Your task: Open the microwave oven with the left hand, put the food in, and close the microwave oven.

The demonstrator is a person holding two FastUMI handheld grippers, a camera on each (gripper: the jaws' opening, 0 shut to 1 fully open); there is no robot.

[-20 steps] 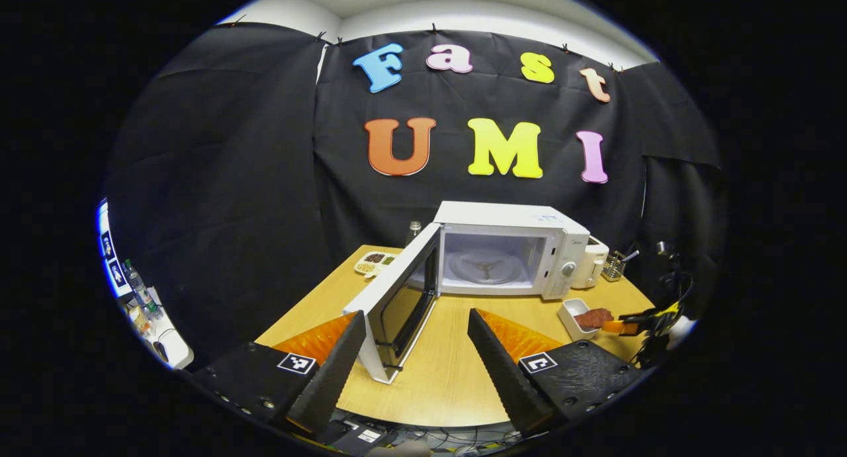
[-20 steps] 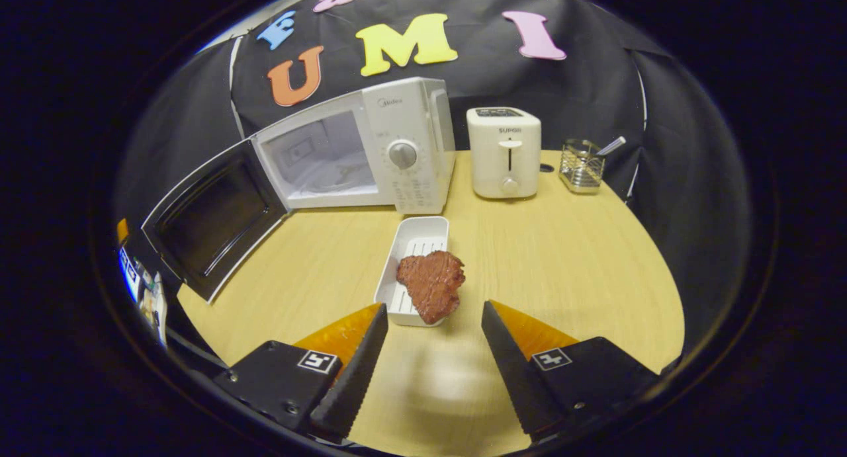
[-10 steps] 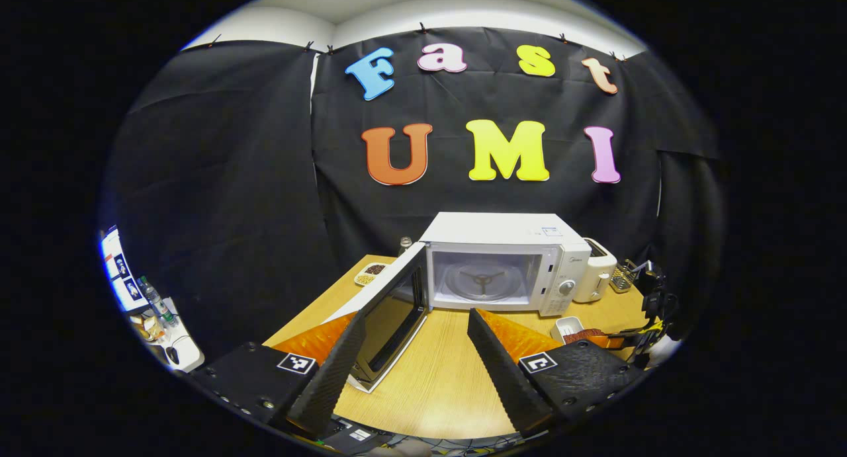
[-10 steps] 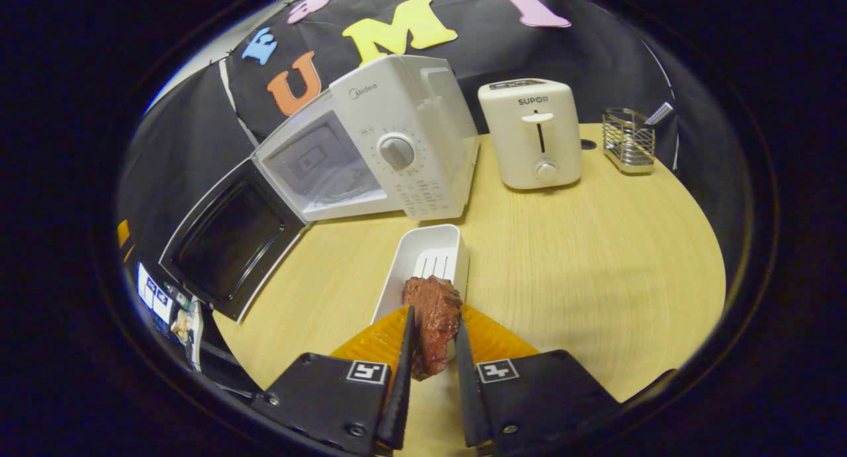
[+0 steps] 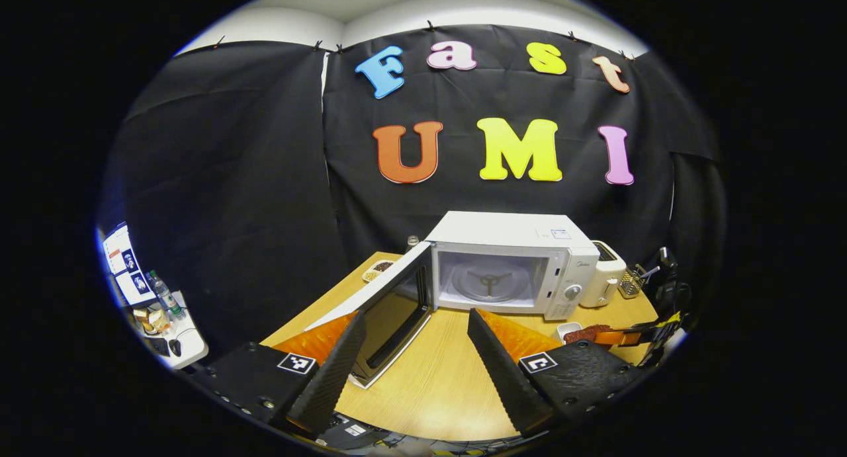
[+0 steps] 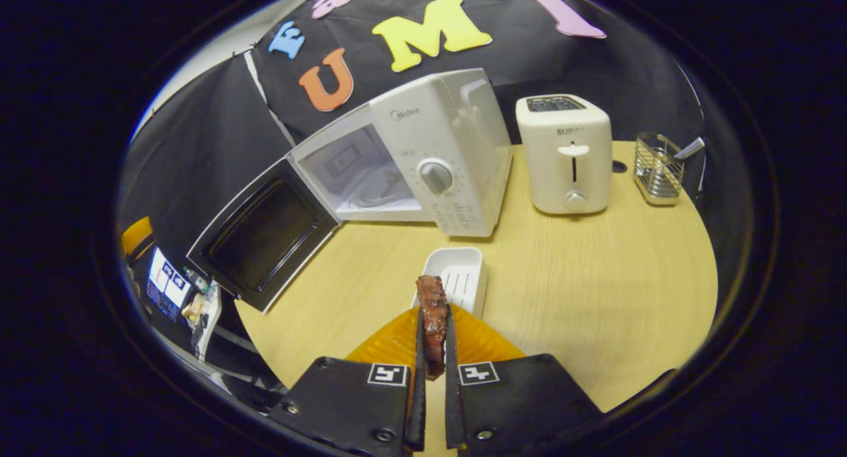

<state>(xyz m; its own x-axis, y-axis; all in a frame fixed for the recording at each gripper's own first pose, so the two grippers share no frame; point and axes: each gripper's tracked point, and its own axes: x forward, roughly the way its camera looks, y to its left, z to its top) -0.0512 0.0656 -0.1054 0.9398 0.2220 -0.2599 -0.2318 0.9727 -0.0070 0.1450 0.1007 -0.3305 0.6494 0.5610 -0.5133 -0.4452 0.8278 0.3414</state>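
In the left gripper view, the left hand-held gripper (image 5: 415, 358) hangs with its fingers spread wide and nothing between them, just in front of the microwave oven (image 5: 509, 262), which stands on the wooden worktop (image 5: 437, 377). The microwave's door (image 5: 387, 305) is swung out to its left and the turntable (image 5: 490, 282) lies bare inside. To the right of the microwave stands a white toaster (image 5: 605, 282); in front of the microwave's right corner sits a white tray (image 5: 568, 329), and just beside it the right hand-held gripper (image 5: 612, 336) carries the piece of meat (image 5: 585, 333). In the right gripper view, the right hand-held gripper (image 6: 433, 371) is closed narrow on the piece of meat (image 6: 433, 318) — both fingers press its sides and it stands on edge between them, lifted above the near end of the white tray (image 6: 460, 278). The tray lies in front of the microwave oven (image 6: 423, 159), whose door (image 6: 265, 235) hangs open to its left. The toaster (image 6: 569, 154) stands right of the microwave, with a wire holder (image 6: 656, 169) further right.
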